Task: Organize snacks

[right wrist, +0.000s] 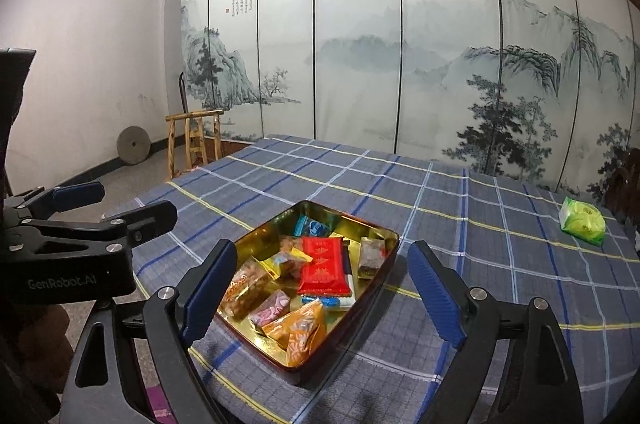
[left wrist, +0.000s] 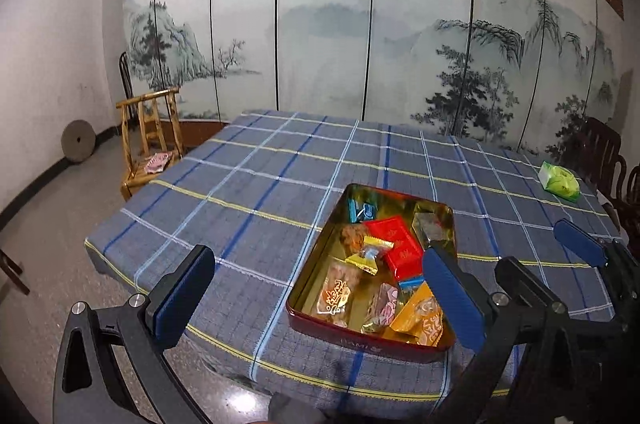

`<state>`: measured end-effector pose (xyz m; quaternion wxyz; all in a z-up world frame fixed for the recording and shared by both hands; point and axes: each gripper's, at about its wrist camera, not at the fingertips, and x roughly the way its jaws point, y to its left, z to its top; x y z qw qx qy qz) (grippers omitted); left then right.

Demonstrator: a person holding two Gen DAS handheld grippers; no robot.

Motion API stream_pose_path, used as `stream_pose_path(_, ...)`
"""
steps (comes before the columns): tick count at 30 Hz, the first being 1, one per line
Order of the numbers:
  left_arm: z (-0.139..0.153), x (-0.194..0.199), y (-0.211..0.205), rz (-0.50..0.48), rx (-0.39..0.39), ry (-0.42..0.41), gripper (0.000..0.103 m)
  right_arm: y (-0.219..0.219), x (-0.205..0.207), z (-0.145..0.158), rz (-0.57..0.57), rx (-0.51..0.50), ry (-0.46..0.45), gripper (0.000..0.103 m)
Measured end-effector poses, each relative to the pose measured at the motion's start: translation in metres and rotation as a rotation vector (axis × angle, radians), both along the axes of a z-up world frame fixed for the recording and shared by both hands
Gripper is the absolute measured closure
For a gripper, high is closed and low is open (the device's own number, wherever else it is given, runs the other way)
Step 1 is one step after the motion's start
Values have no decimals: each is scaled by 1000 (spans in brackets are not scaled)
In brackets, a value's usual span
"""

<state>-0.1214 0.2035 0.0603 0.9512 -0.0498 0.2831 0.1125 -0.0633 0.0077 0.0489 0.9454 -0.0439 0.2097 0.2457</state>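
A red tin [left wrist: 360, 340] with a gold inside sits on the checked tablecloth near the table's front edge. It holds several wrapped snacks, among them a flat red packet [left wrist: 400, 242]. My left gripper [left wrist: 320, 300] hovers open before the tin, nothing between its blue pads. To its right my right gripper [left wrist: 552, 256] is open too. In the right wrist view the same tin [right wrist: 260, 234] and red packet [right wrist: 324, 266] lie just ahead of the open right gripper [right wrist: 323, 296], with the left gripper [right wrist: 116, 204] at the left. A green packet [left wrist: 559, 181] [right wrist: 582, 221] lies alone, far right on the cloth.
A painted folding screen stands behind the table. A bamboo chair [left wrist: 150, 140] and a round stone [left wrist: 78, 142] are on the floor at the left. Dark wooden chairs [left wrist: 600, 144] stand at the table's right side.
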Motion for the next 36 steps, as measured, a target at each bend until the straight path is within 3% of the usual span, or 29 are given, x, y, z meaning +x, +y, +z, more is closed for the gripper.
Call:
stream_pose_path(18, -12, 12, 3, 9, -1, 77, 0, -6, 5, -6, -8, 10, 28, 14)
stream_pose_path(36, -15, 16, 1, 11, 11, 91, 0, -6, 9, -11, -4, 10, 50, 14)
